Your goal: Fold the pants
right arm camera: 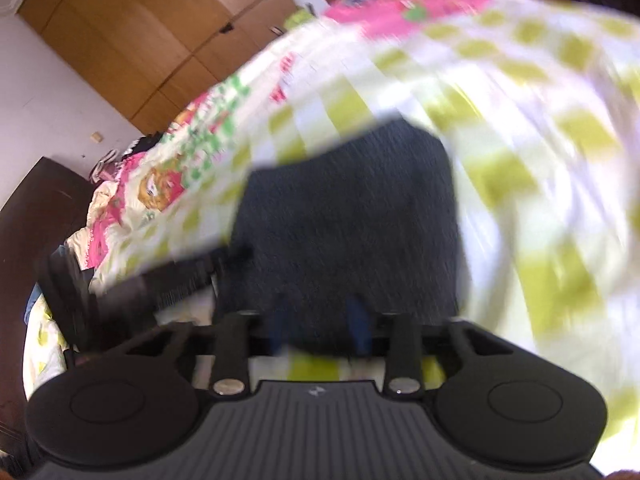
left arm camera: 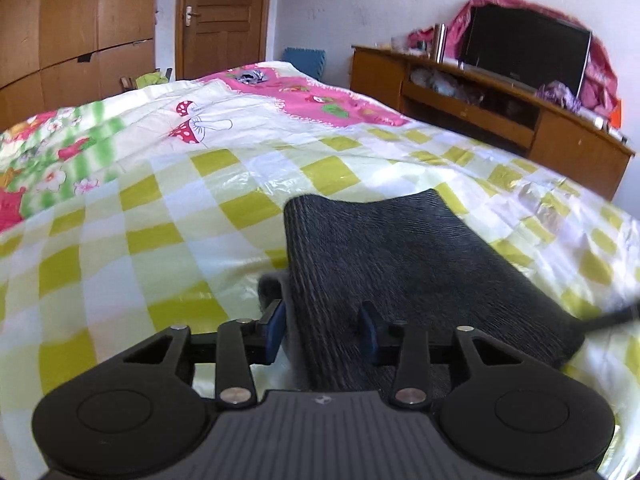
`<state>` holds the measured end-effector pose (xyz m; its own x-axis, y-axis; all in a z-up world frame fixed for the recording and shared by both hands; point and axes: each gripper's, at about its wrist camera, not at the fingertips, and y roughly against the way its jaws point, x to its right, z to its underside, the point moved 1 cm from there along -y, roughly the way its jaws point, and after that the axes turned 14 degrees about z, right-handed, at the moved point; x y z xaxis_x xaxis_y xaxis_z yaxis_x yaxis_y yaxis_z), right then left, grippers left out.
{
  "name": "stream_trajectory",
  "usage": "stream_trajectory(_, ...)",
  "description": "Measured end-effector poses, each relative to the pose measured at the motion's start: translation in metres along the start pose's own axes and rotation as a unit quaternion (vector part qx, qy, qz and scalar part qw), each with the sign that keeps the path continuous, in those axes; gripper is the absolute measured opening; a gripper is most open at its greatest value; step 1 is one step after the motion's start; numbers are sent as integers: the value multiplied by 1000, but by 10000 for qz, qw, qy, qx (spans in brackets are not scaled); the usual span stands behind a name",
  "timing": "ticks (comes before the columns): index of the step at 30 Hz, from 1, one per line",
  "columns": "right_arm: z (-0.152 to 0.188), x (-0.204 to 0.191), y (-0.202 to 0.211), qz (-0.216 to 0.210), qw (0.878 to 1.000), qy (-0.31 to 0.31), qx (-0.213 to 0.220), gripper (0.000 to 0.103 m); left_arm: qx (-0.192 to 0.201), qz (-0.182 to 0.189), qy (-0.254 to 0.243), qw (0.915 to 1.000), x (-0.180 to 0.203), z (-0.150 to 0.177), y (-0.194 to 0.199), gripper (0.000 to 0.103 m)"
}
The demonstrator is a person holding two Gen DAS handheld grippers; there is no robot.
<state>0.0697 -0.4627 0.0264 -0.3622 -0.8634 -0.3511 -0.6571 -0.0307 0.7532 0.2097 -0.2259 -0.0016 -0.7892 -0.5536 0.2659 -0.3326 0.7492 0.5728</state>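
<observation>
The dark grey ribbed pants [left arm camera: 392,264] lie folded on the checked bedspread [left arm camera: 160,216], reaching away from me. My left gripper [left arm camera: 322,330] stands at the near edge of the pants, its blue pads [left arm camera: 276,330] apart with cloth between them. In the blurred right wrist view the same pants [right arm camera: 348,216] lie on the bedspread [right arm camera: 540,120]. My right gripper [right arm camera: 320,326] is at their near edge with its blue pads [right arm camera: 358,324] apart and cloth between them. Whether either gripper pinches the cloth does not show.
A wooden TV stand [left arm camera: 500,116] with a black TV [left arm camera: 524,52] stands right of the bed. A door [left arm camera: 222,16] and wardrobe [left arm camera: 72,28] are at the back. A dark headboard [right arm camera: 36,216] is at the left in the right wrist view.
</observation>
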Motion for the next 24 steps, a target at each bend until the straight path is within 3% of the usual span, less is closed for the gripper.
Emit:
stream_trajectory(2,-28,-23,-18,14,9995,297,89,54,50,-36,63,10000,5,10,2,56)
stream_trajectory(5,-64,-63,-62,-19,9982,575,-149,65,84,-232,-76,9997,15,25,4,63)
stream_trajectory(10,-83,-124,-127,395,9920,1134,-391,64,331,-446,13,9985,20,38,7,65)
stream_trajectory(11,-82,-129,-138,639,9893,1267,-340,64,309,-423,30,9986,19,39,5,62)
stream_trajectory(12,-78,-132,-152,899,9842,1494,-311,60,278,-380,41,9989,17,41,1,55)
stream_trajectory(13,-75,-130,-167,1124,9803,1591,-343,45,255,-346,97,9990,14,43,-2,54)
stream_trajectory(14,-75,-121,-178,1179,9821,1379,-508,43,278,-308,319,9986,7,46,-3,54)
stream_trajectory(16,-76,-108,-171,1007,9887,972,-527,40,342,-66,923,9951,-11,48,0,54)
stream_trajectory(18,-76,-115,-159,973,9884,1090,-425,33,446,180,1354,9896,-22,52,5,50)
stream_trajectory(20,-78,-127,-153,981,9860,1309,-323,24,519,337,1323,9893,-21,50,12,40)
stream_trajectory(24,-81,-120,-163,1008,9893,984,-369,22,611,203,950,9934,-17,43,24,37)
